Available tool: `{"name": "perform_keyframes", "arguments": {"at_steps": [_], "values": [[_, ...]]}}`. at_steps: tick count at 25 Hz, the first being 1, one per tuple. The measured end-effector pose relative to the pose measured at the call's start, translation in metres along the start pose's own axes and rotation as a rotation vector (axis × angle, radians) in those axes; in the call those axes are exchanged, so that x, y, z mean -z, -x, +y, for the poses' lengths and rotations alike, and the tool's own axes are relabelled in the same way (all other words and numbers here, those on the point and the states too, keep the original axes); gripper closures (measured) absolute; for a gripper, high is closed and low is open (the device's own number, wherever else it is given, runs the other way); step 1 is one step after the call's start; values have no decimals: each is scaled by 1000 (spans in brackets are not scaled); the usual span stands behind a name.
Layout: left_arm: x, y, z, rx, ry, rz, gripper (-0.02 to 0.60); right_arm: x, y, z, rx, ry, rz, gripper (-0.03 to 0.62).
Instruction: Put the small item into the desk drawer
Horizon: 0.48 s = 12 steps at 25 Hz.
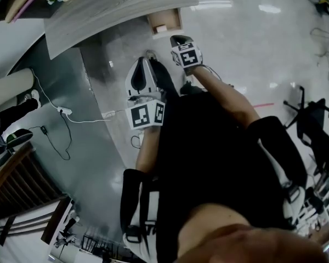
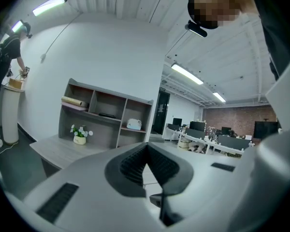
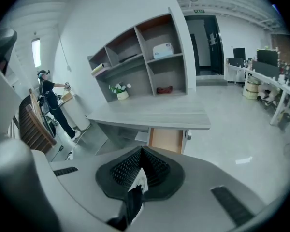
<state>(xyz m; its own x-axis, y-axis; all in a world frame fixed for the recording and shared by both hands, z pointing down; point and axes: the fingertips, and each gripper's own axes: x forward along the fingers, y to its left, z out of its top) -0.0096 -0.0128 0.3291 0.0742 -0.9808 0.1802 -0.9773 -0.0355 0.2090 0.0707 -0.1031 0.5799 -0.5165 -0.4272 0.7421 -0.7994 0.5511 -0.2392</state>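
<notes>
So the small white item (image 1: 160, 29) looks like it's already lying in the drawer (image 1: 174, 19). In the head view there's a pale little block on the light wood bottom, up against the near wall. It's tiny, so I can't say what it is exactly.

The drawer hangs pulled out from under the desk's (image 1: 115, 10) front edge, near its right-hand end. My read is that the drop is done and pushing the drawer shut is what's left, if that even counts as part of the job.

The right gripper (image 3: 141, 151) hangs in the air facing the drawer, well apart from it, with its jaws closed together. A pale sliver shows in the slot below the pads, and I can't tell if that's something thin or just floor showing through. The left gripper (image 2: 147, 149) is pinched shut too, with nothing in it, pointing out across the room.

Room-wise, the desktop overhangs the back of the drawer, so any reach in comes from the front or from above the pulled-out part. The floor to the right of it is wide open. To the left there's a power strip (image 1: 64, 111) with cables on the floor, and an office chair (image 1: 312, 119) sits well off to the right.
</notes>
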Motion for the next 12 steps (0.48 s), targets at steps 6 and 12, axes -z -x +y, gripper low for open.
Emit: {"name": "perform_keyframes", "arguments": {"at_steps": [6,12], "values": [[-11,30,-4,-10,-17,-15,581,-8,54,17,-41,37,-98,594],[-19,47,13,-3,-23,-17,581,-23,97,39,-55,40,-211,594]]}}
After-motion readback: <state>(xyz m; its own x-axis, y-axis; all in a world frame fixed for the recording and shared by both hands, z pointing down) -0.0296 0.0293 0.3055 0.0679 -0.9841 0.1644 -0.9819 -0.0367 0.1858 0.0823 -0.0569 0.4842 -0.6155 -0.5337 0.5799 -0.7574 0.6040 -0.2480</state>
